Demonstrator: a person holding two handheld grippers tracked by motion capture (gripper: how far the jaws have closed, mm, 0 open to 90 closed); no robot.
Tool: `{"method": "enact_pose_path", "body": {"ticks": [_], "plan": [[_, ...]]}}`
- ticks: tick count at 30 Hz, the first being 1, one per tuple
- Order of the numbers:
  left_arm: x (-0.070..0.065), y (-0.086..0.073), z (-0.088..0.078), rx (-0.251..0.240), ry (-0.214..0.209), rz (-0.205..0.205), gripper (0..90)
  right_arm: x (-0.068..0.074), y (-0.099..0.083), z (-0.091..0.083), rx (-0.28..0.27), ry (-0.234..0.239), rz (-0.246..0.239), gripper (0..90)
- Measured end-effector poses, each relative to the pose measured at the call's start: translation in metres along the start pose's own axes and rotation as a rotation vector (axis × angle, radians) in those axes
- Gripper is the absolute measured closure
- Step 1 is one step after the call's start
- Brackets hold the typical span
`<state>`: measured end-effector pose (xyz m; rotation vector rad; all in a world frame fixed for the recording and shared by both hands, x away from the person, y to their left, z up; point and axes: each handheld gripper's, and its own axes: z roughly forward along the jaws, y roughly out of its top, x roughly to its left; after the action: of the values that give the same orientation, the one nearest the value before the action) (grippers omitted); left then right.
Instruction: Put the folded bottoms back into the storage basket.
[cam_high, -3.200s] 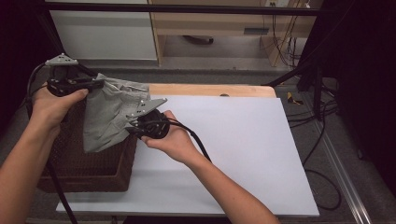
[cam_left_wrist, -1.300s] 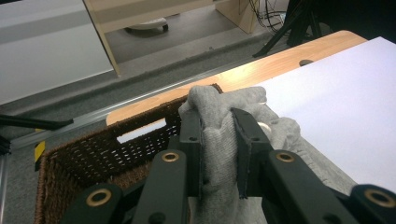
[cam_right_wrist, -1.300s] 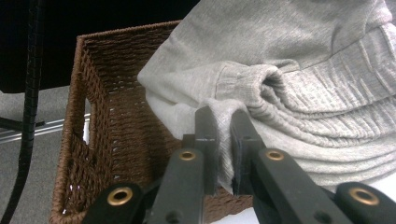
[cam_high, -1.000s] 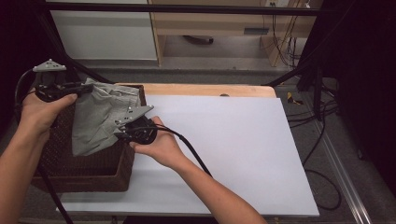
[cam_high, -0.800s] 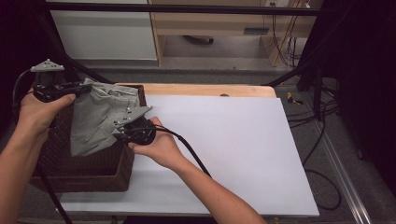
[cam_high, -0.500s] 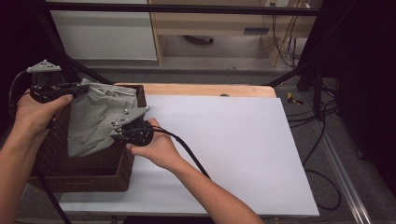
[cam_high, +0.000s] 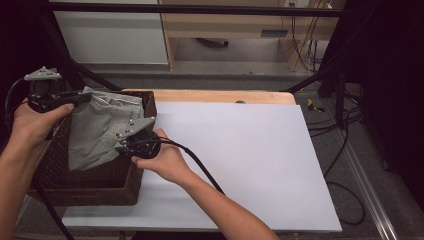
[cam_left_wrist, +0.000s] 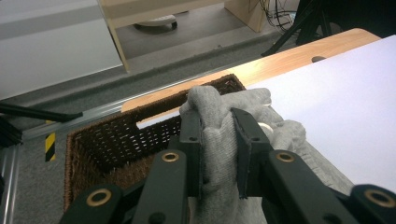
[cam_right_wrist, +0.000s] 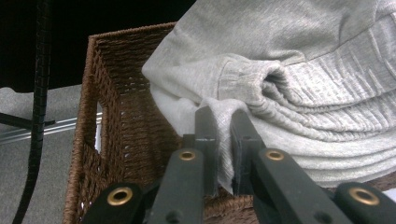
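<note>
Both grippers, left and right, pinch the grey garment over the basket at frame left; lower evenly, then release together.

We hold the left tool at nine o'clock in our raised left hand, its jaws clamped tight and pointing toward three o'clock, while our right hand carries the right tool, likewise clamped, aimed toward ten o'clock.
</note>
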<state>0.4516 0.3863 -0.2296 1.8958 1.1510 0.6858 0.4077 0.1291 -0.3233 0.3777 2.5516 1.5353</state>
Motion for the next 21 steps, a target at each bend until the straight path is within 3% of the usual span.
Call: {"method": "enact_pose_path", "body": {"ticks": [21], "plan": [[0.003,-0.004,-0.001,0.008,0.013,-0.006,76.0,0.008,-0.003,0.012,0.020,0.017,-0.014,84.4]]}}
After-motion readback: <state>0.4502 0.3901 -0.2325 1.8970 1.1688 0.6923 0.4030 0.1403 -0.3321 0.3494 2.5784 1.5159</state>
